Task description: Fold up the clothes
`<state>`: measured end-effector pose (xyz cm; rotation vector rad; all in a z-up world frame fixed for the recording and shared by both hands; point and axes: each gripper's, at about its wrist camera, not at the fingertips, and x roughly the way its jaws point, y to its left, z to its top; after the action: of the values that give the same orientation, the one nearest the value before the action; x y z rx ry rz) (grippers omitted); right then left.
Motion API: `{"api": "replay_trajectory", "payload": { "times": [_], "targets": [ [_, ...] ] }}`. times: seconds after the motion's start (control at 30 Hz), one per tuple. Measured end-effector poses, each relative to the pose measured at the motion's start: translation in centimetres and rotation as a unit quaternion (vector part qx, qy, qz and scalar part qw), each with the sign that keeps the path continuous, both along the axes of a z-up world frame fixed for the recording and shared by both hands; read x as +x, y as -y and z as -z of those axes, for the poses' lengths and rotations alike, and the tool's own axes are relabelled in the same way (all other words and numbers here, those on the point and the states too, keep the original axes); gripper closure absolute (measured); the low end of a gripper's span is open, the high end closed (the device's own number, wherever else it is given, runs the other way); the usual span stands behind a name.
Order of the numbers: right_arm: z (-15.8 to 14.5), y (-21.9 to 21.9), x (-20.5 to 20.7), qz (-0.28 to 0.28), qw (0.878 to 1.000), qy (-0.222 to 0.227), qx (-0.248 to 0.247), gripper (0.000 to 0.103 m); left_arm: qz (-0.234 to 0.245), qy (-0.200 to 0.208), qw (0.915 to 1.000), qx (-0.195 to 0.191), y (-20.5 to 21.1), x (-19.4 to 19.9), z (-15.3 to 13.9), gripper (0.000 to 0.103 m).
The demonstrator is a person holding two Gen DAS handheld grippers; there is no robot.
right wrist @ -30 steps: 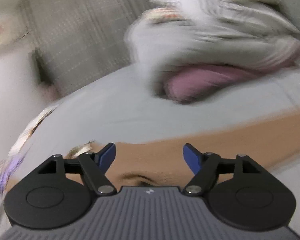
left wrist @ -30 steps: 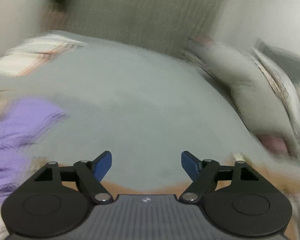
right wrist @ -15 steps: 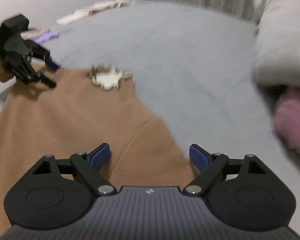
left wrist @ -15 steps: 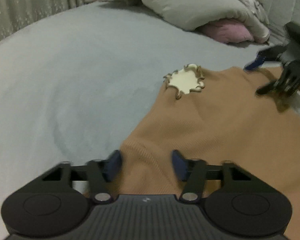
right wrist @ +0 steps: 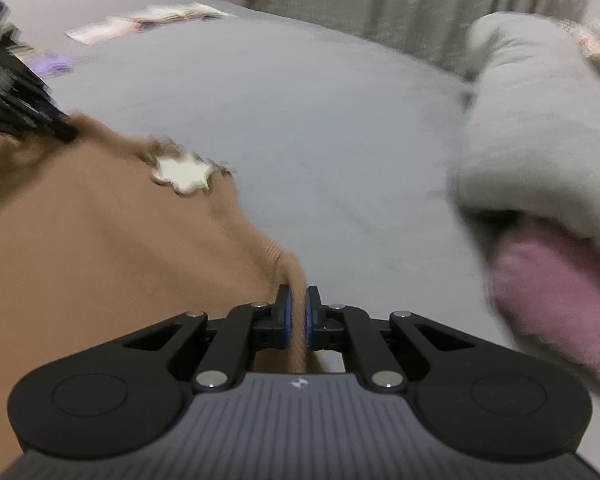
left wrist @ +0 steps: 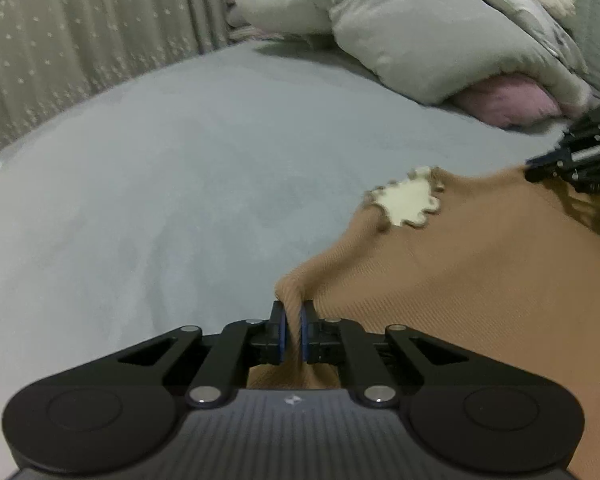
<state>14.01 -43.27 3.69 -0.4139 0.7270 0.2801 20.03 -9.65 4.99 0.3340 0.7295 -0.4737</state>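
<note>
Tan ribbed-knit garment (left wrist: 480,280) lies spread on the pale grey bed sheet (left wrist: 160,184), cream scalloped collar (left wrist: 408,200) at its far edge. Left gripper (left wrist: 293,326): jaws closed tight on a bunched corner of the knit. Right gripper (right wrist: 296,316): jaws likewise pinched on the opposite corner. Grey-white duvet (left wrist: 420,36) is heaped over a pink pillow (left wrist: 508,100) beyond; dotted curtain (left wrist: 80,32) behind.

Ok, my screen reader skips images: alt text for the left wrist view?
The left gripper pinches a corner of a tan sweater spread on a grey bed. The right gripper holds its far corner, near pillows.
</note>
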Motion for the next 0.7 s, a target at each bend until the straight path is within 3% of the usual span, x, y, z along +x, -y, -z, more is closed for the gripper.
{"api": "replay_trajectory", "payload": {
  "times": [0.1, 0.23, 0.27, 0.33, 0.4, 0.43, 0.47, 0.5, 0.57, 0.63, 0.7],
  "targets": [
    [1.0, -1.1, 0.2, 0.034, 0.999, 0.024, -0.028, 0.1, -0.014, 0.003, 0.9999, 0.007, 0.4, 0.7, 0.5, 0.096],
    [1.5, -1.7, 0.3, 0.074, 0.995, 0.044, -0.056, 0.099, -0.02, 0.003, 0.9997, -0.011, -0.4, 0.7, -0.2, 0.084],
    [1.0, -0.3, -0.9, 0.095, 0.994, 0.047, -0.022, 0.097, -0.03, 0.003, 0.999, -0.033, -1.7, 0.6, -1.1, 0.074],
    [-0.1, 2.5, -3.4, 0.138, 0.988, 0.053, 0.046, 0.085, -0.058, 0.006, 0.9944, -0.088, -5.2, 0.4, -3.3, 0.065],
    [-1.3, 5.3, -5.8, 0.179, 0.975, 0.06, 0.115, 0.058, -0.087, 0.004, 0.9868, -0.136, -8.5, -0.1, -5.2, 0.063],
    [-1.8, 6.7, -7.0, 0.2, 0.966, 0.062, 0.149, 0.052, -0.102, -0.001, 0.9826, -0.155, -9.9, -0.7, -5.8, 0.063],
    [-2.0, 9.0, -9.0, 0.237, 0.951, 0.059, 0.188, 0.043, -0.12, -0.004, 0.9785, -0.168, -11.7, -2.0, -6.5, 0.061],
    [-1.7, 11.5, -11.5, 0.275, 0.934, 0.063, 0.218, 0.041, -0.133, -0.007, 0.9764, -0.17, -12.9, -3.6, -6.8, 0.058],
    [-1.0, 16.4, -16.6, 0.35, 0.893, 0.07, 0.276, 0.041, -0.159, -0.019, 0.9712, -0.176, -15.2, -7.2, -6.7, 0.041],
    [-0.4, 21.3, -21.6, 0.421, 0.841, 0.076, 0.33, 0.041, -0.205, -0.042, 0.9563, -0.205, -18.5, -10.9, -5.7, 0.04],
    [-0.2, 24.9, -26.6, 0.481, 0.791, 0.11, 0.361, 0.041, -0.258, -0.063, 0.9352, -0.235, -22.0, -13.4, -4.3, 0.04]
  ]
}}
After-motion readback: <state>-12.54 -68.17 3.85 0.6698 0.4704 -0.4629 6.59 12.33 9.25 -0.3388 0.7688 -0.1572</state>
